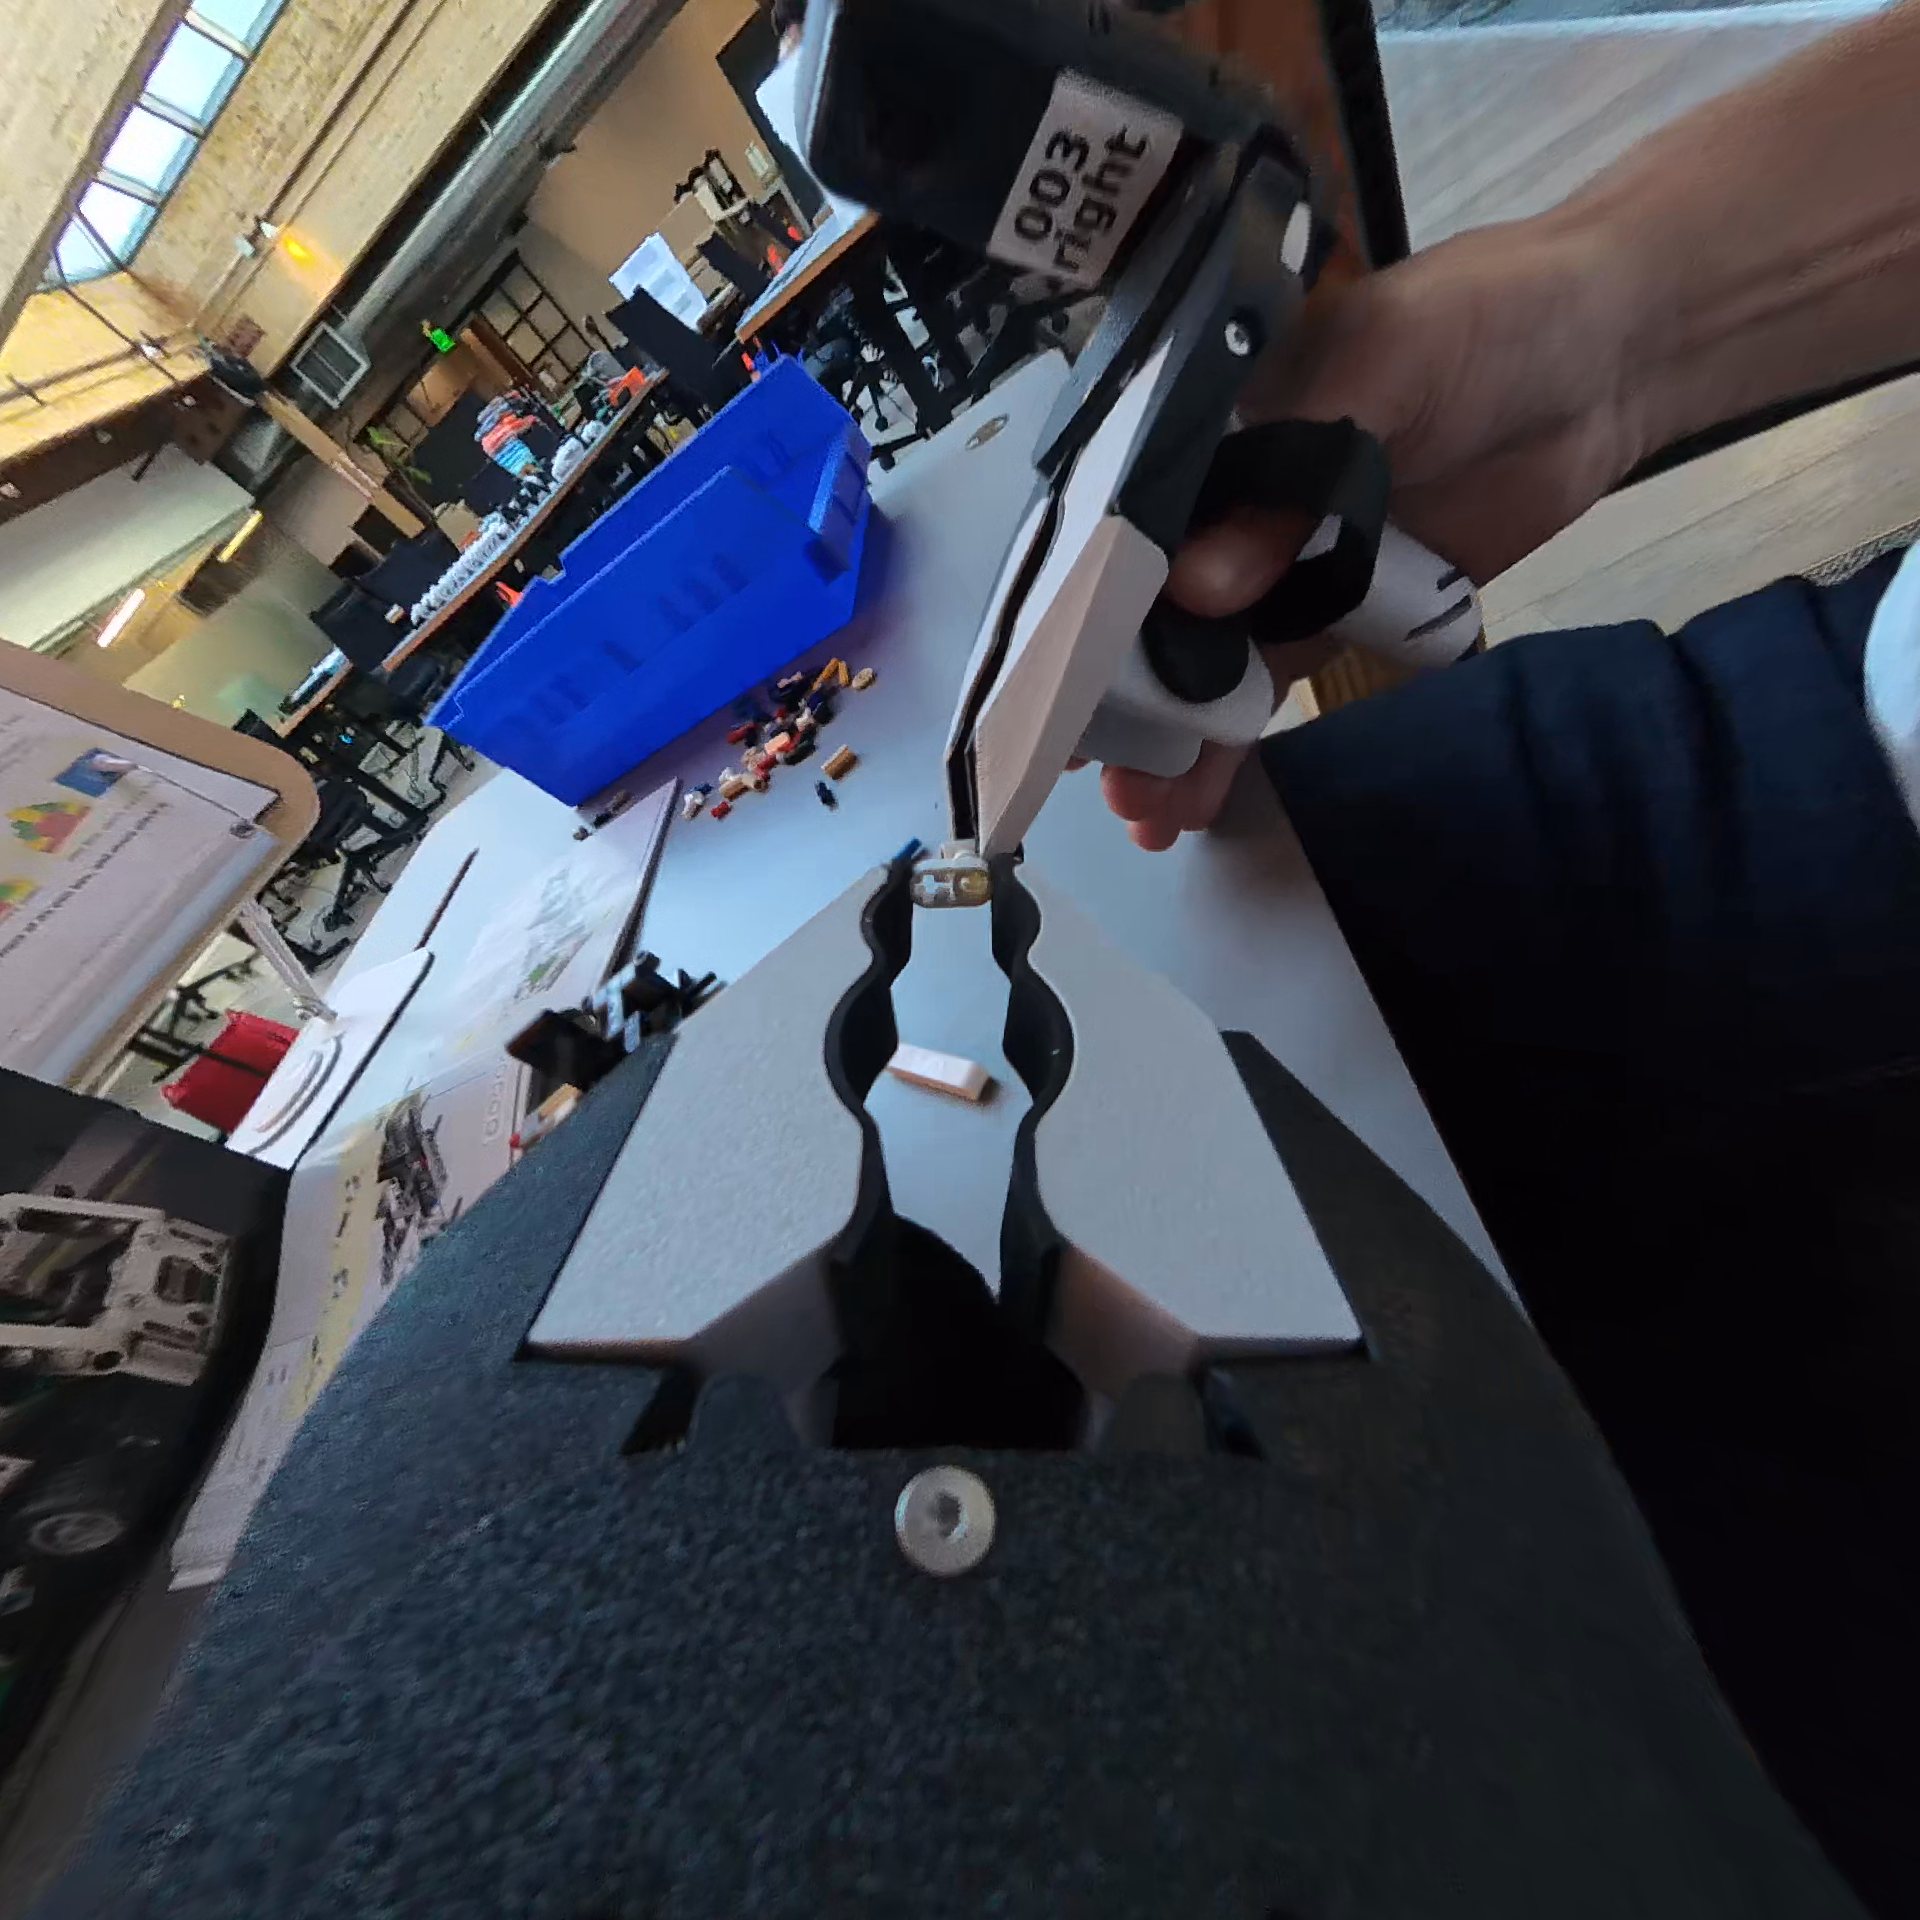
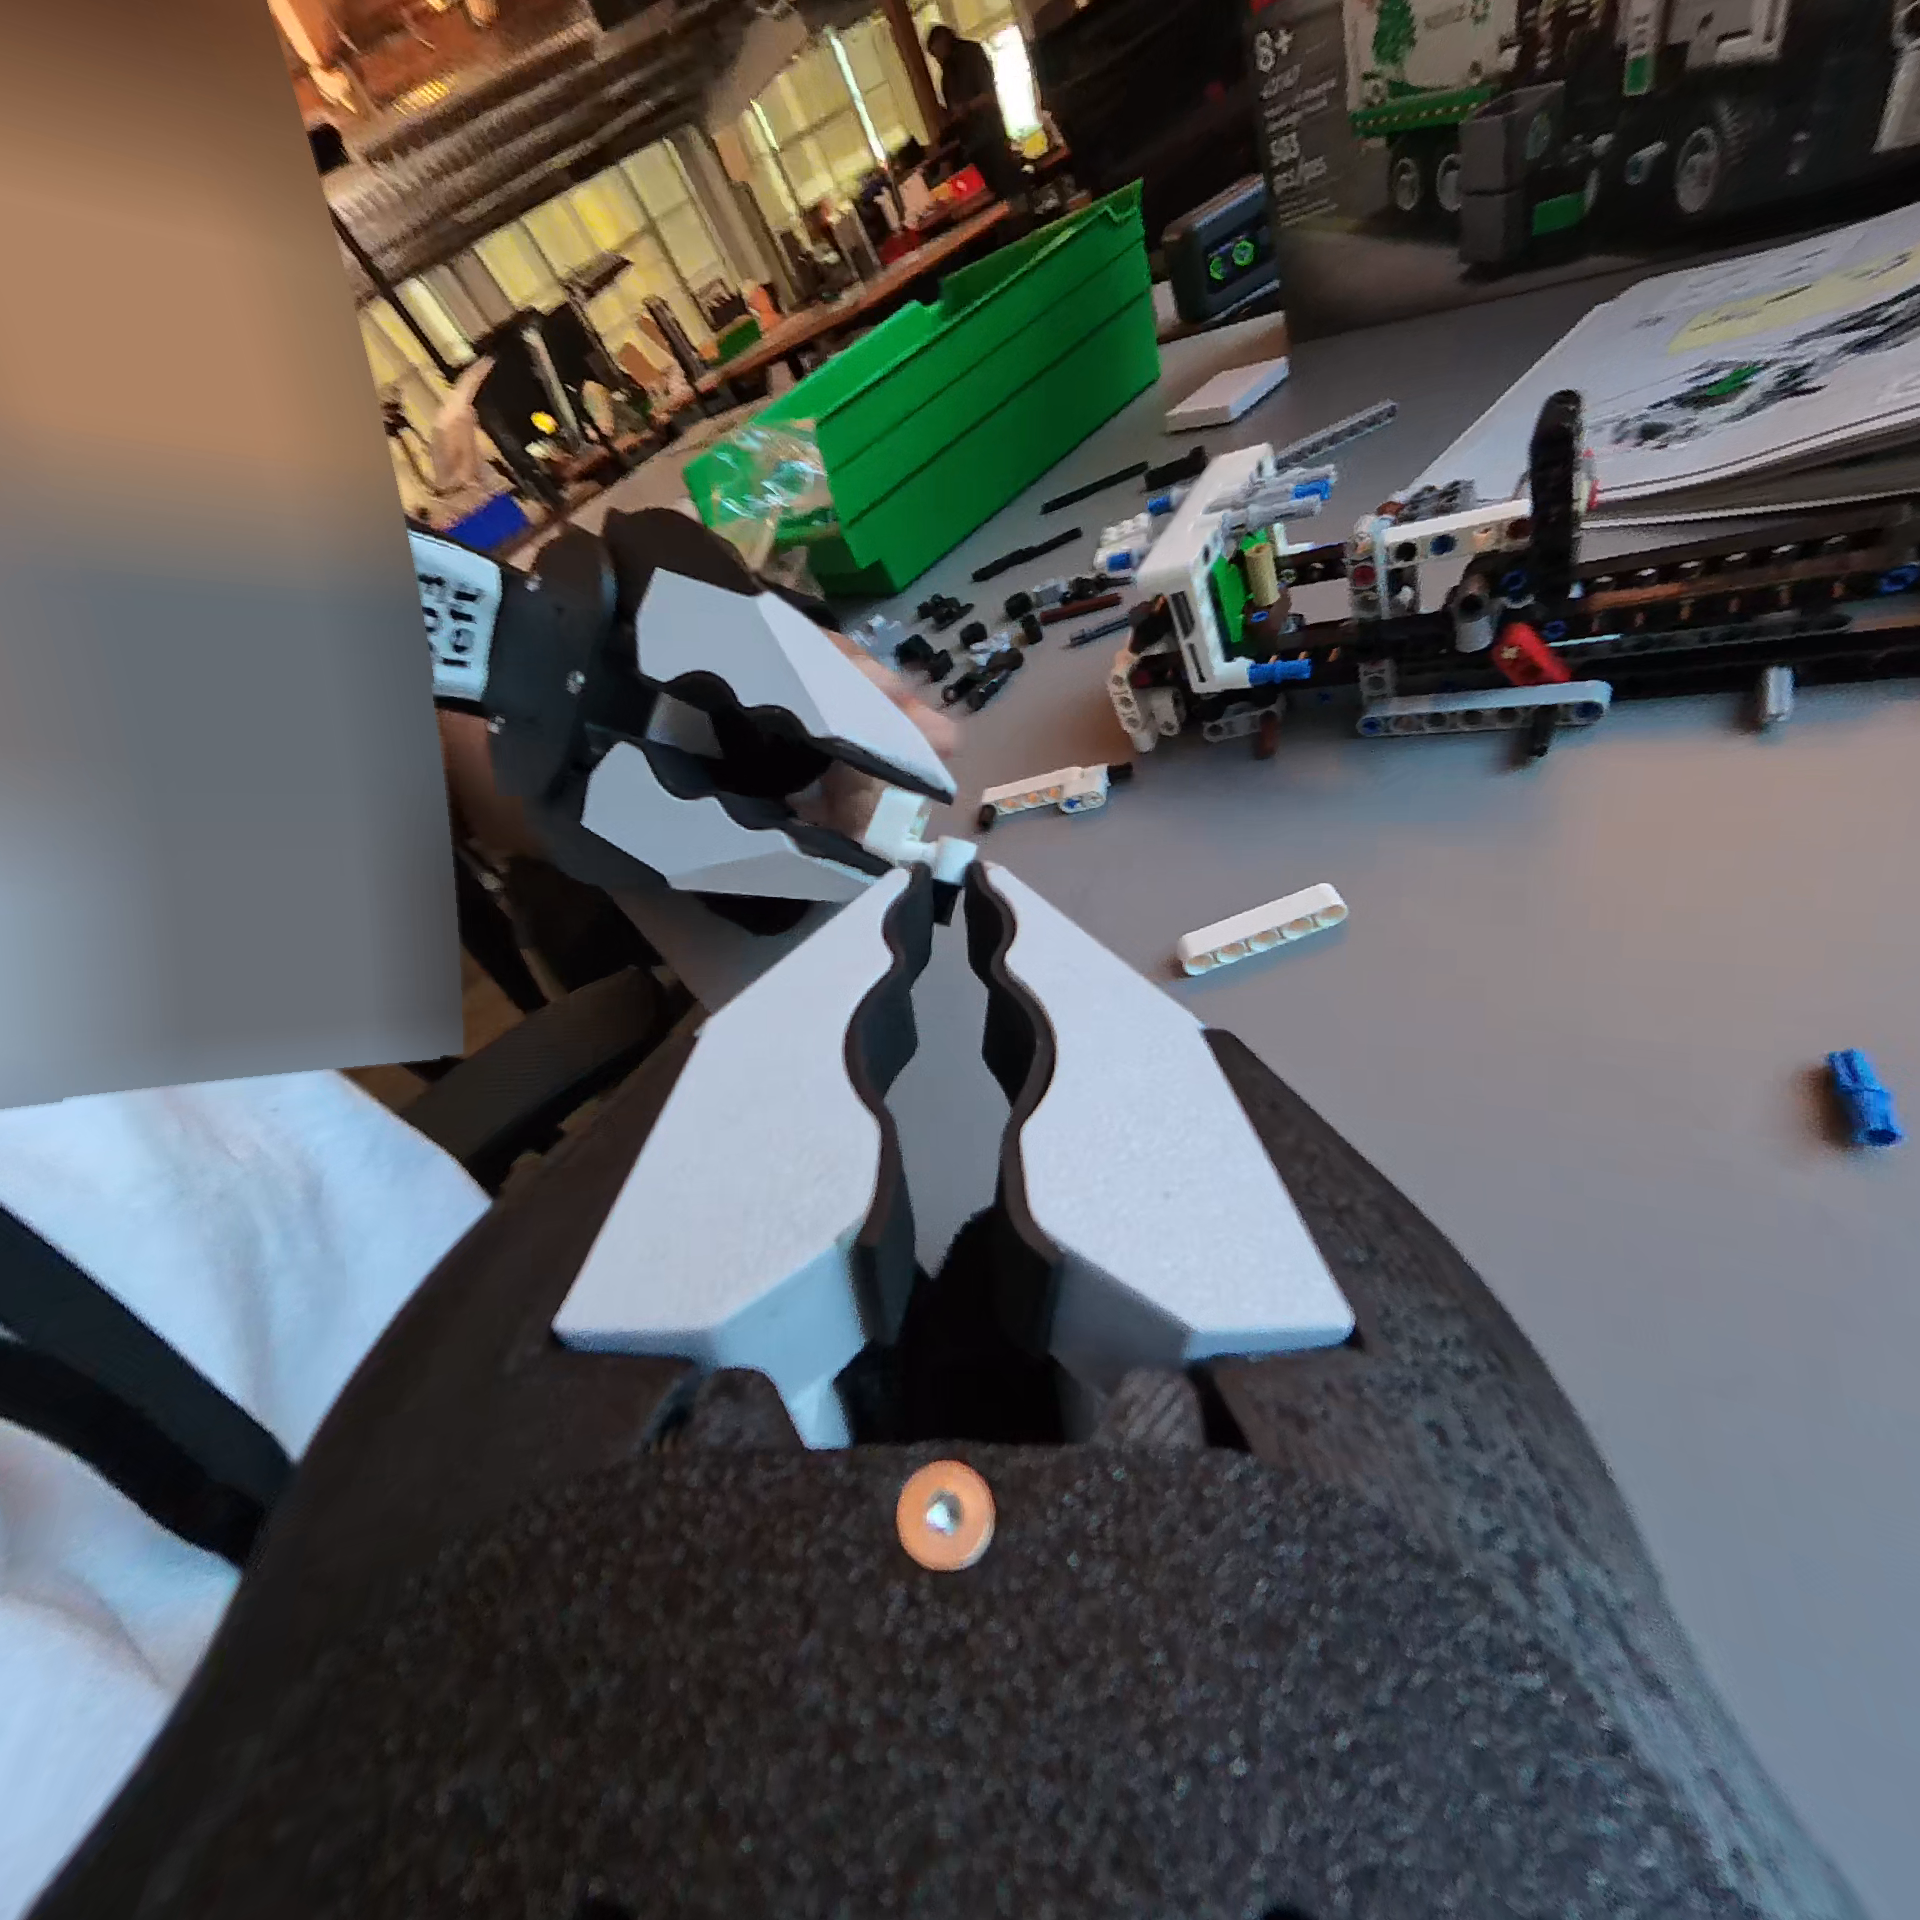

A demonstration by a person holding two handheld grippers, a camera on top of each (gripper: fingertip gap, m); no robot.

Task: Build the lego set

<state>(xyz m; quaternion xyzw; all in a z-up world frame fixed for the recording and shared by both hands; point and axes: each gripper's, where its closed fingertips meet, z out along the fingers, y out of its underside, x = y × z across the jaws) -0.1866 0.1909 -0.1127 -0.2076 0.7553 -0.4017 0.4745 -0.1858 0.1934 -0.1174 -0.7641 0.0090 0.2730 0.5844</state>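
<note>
Both tongs meet tip to tip above the table (image 2: 1455,935), each pinching a small part so the 2 can be pushed together in the air, where nothing blocks the fit.

The left tongs (image 1: 951,883) are closed to a narrow gap on a small white connector (image 1: 948,883), gripped at the very tips so most of it stays exposed for mating. The right tongs (image 2: 940,883) are nearly closed too, on a small piece (image 2: 951,868) that looks white with a dark end; it is too small to say more. The 2 pieces appear to touch.

The half-built truck (image 2: 1351,613) lies well apart toward the manual (image 2: 1714,395), probably waiting for this sub-part. Spare beams sit near: a white beam (image 2: 1262,928) and a shorter one (image 2: 1049,795) just past the tips, with a blue pin (image 2: 1865,1112) off to the side. Loose parts are spread beside the green bin (image 2: 987,416) and blue bin (image 1: 675,623), within easy reach.
</note>
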